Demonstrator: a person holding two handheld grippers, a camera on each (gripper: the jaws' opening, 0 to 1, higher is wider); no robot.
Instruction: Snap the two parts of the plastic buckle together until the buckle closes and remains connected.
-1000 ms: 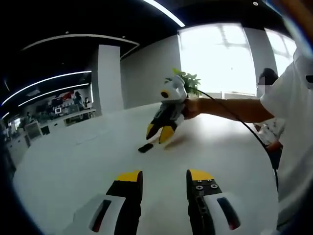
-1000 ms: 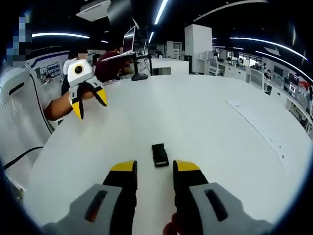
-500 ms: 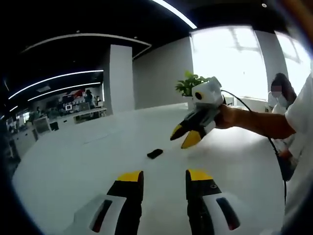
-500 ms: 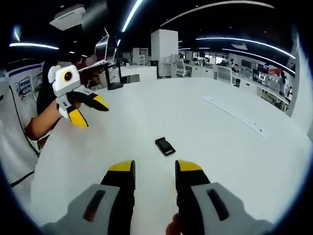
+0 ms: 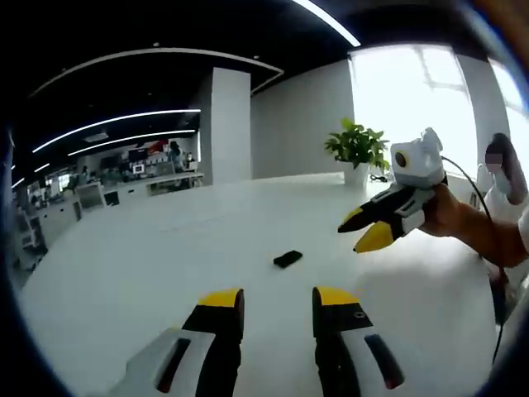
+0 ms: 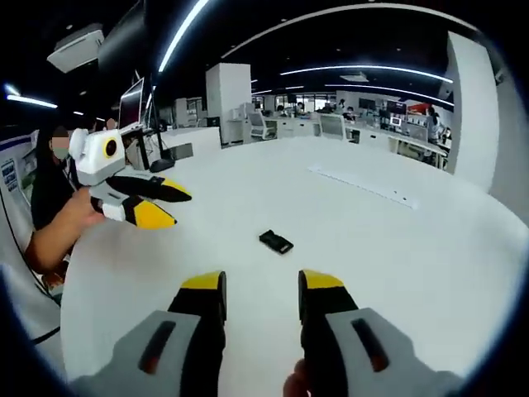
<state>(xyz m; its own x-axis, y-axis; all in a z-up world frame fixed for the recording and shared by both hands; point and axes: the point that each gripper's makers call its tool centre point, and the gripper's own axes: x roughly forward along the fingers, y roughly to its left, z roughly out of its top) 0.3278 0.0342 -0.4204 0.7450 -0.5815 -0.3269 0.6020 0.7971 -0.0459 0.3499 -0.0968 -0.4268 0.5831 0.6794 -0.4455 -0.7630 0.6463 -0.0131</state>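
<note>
Left gripper view: the left tool (image 5: pixel 277 304) rises from the lower edge with its yellow-tipped jaws apart and nothing between them. Beyond the tips, the black plastic buckle (image 5: pixel 288 259) lies alone on the white table (image 5: pixel 149 265), apart from both tools. The right tool (image 5: pixel 368 230), jaws apart and empty, is held above the table at the right by a hand (image 5: pixel 449 219); a potted plant (image 5: pixel 358 147) stands behind it.

Right gripper view: the right tool (image 6: pixel 262 289) shows its jaws apart and empty. The buckle (image 6: pixel 275 241) lies ahead of the tips on the table (image 6: pixel 397 248). The left tool (image 6: pixel 165 207), jaws apart, is held above the table's left edge.
</note>
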